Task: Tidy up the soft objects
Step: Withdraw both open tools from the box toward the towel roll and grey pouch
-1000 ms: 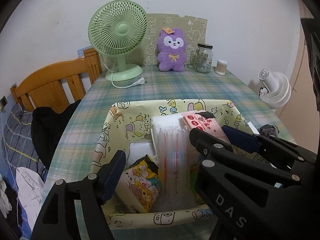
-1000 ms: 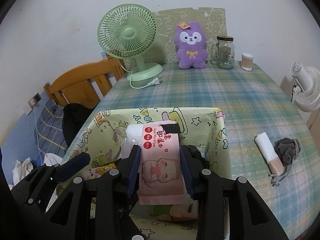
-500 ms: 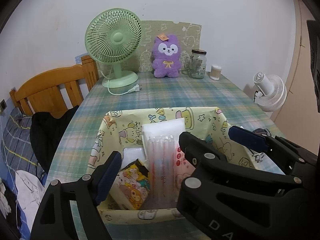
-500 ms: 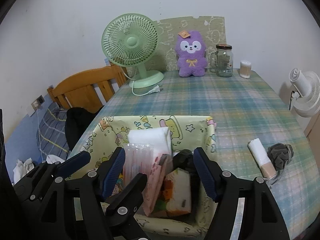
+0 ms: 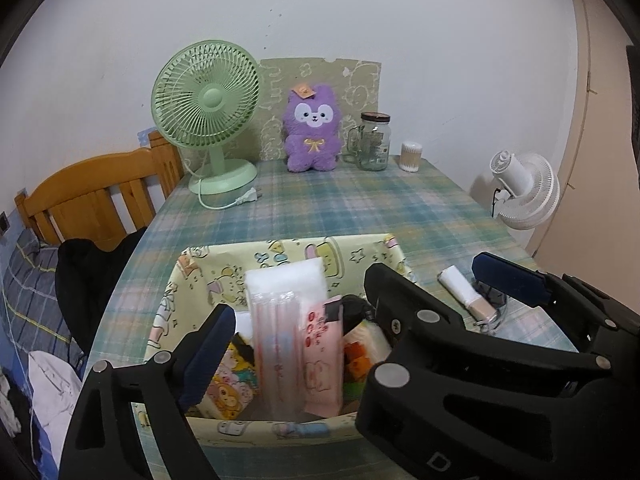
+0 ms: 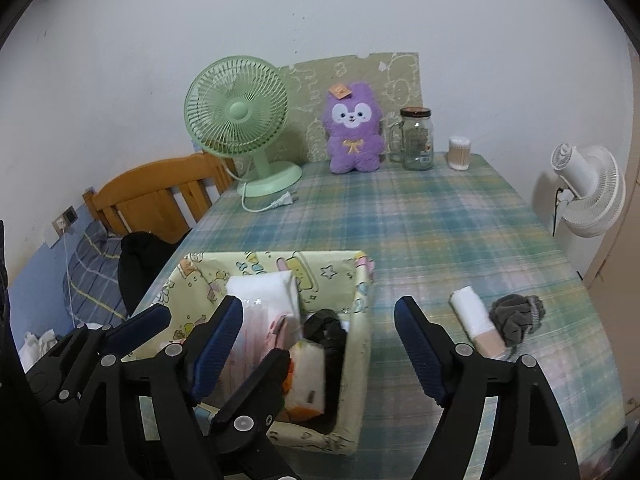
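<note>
A yellow cartoon-print basket (image 5: pixel 208 280) (image 6: pixel 362 320) sits at the near edge of the plaid table. It holds several soft packs: a pink tissue pack (image 5: pixel 322 354), a clear pink-striped pack (image 5: pixel 276 340), a white pack (image 6: pixel 264 288) and a cartoon pack (image 5: pixel 230 390). My left gripper (image 5: pixel 298 332) is open and empty above the basket. My right gripper (image 6: pixel 320 350) is open and empty over the basket's right side. A rolled white cloth (image 6: pixel 474 320) and a grey scrunchie (image 6: pixel 516 314) lie on the table to the right. A purple plush (image 6: pixel 352 128) stands at the back.
A green desk fan (image 6: pixel 240 120) with a loose cord, a glass jar (image 6: pixel 416 138) and a cotton-swab pot (image 6: pixel 459 153) stand along the far edge. A white fan (image 6: pixel 588 192) hangs at the right. A wooden chair (image 6: pixel 156 196) and bedding are at the left.
My right gripper opened and let the pink tissue pack go into the basket. Both grippers have pulled back and up, the right one shifting rightward.
</note>
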A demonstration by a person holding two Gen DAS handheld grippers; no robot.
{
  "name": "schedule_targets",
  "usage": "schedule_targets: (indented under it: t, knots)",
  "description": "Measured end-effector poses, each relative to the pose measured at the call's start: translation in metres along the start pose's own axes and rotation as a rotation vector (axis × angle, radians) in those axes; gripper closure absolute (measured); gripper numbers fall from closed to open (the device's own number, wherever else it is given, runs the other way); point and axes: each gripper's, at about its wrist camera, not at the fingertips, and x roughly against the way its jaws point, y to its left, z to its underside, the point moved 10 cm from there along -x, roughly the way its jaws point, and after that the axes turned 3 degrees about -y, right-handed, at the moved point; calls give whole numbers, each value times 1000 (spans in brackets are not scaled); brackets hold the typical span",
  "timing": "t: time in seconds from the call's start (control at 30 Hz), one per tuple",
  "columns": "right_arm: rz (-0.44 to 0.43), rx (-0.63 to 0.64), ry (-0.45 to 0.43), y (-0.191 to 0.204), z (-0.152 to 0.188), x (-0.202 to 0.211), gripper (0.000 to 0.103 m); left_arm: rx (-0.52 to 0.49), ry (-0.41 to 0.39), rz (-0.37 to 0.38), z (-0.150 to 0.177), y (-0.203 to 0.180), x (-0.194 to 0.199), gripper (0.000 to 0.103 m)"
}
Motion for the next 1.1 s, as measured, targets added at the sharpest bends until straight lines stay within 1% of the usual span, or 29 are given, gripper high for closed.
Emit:
schedule_targets:
  t: [0.1,0.23,0.4,0.47,0.87,1.1]
  knots:
    - [5,-3,-13,-6,-4,7,21,-5,-11,-1,-4,-7,5,10]
    - [18,-7,-34,-15,-9,18,14,-12,-26,0,-10,-17,10,8]
    - [35,-5,-59,-28,-17,33,11,-17,-46,10,-19,-32,18,6]
    - [43,-6,-70,-33,-20,38,6,-20,-53,17,-22,-38,21,5]
    - [75,1,-124,-60,-35,69,0,-36,-89,25,-34,-69,36,1]
    - [108,19,-154,-74,-40,84,0,-45,-119,22,-39,-83,43,0]
